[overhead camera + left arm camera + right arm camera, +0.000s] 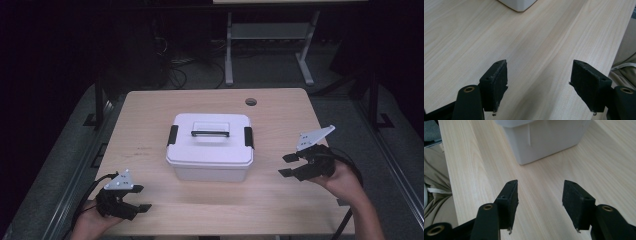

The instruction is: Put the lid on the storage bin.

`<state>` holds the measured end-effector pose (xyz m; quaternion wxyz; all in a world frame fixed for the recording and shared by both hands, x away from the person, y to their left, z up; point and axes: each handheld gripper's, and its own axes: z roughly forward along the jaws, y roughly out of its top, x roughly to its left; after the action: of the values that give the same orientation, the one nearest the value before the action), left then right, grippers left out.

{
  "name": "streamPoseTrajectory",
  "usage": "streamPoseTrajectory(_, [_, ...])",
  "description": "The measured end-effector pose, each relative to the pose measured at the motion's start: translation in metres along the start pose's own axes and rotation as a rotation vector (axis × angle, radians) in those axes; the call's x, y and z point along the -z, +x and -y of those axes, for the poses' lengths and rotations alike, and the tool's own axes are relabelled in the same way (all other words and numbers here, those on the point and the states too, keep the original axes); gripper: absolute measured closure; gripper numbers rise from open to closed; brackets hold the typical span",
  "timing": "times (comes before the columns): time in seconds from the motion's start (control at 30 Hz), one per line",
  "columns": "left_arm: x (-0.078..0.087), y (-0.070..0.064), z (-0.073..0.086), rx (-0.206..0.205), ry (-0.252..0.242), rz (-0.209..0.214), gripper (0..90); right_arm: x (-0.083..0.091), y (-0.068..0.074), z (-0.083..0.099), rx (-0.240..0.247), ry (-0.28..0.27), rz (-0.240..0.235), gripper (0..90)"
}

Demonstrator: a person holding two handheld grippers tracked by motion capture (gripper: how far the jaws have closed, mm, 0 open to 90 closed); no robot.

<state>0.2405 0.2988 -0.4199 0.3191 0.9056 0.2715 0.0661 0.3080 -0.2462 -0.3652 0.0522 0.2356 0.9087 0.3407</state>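
Plainly, the main risk is the white lidded box (210, 146) skidding or tipping on the table (150, 115) if one gripper pushes a side latch before the other braces it. It sits ahead of both sets of jaws, between them (black handle on top, black latches at each end). Right gripper (290, 165) and left gripper (141, 198) are spread wide, holding nothing.

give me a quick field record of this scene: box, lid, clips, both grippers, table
box: white plastic storage box, mid-table
lid: on, with a black handle on top
clips: black side clips, one at each end of the lid
left gripper: open, holds nothing, near the table's front left, apart from the box
right gripper: open, holds nothing, right of the box, not touching
table: light wood
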Motion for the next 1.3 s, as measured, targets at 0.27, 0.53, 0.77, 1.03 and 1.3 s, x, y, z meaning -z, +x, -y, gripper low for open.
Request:
streamPoseTrajectory(0.27, [-0.004,-0.001,-0.001,-0.001,0.011,0.003,29.3,-0.004,0.002,0.014,-0.015,0.008,-0.007,45.8])
streamPoseTrajectory(0.53, [-0.006,-0.001,0.000,-0.002,0.014,0.003,29.3,-0.010,0.006,0.027,-0.032,-0.004,-0.010,45.8])
streamPoseTrajectory(0.77, [-0.006,0.000,0.001,0.003,0.015,0.005,29.3,-0.014,0.009,0.037,-0.041,-0.003,-0.016,45.7])
streamPoseTrajectory(1.03, [-0.005,0.000,0.001,-0.002,0.014,0.002,29.3,-0.017,0.012,0.050,-0.064,-0.013,-0.018,45.7])
streamPoseTrajectory(1.3, [-0.005,0.000,0.002,0.005,0.010,0.000,29.3,-0.018,0.015,0.063,-0.079,-0.022,-0.021,45.6])
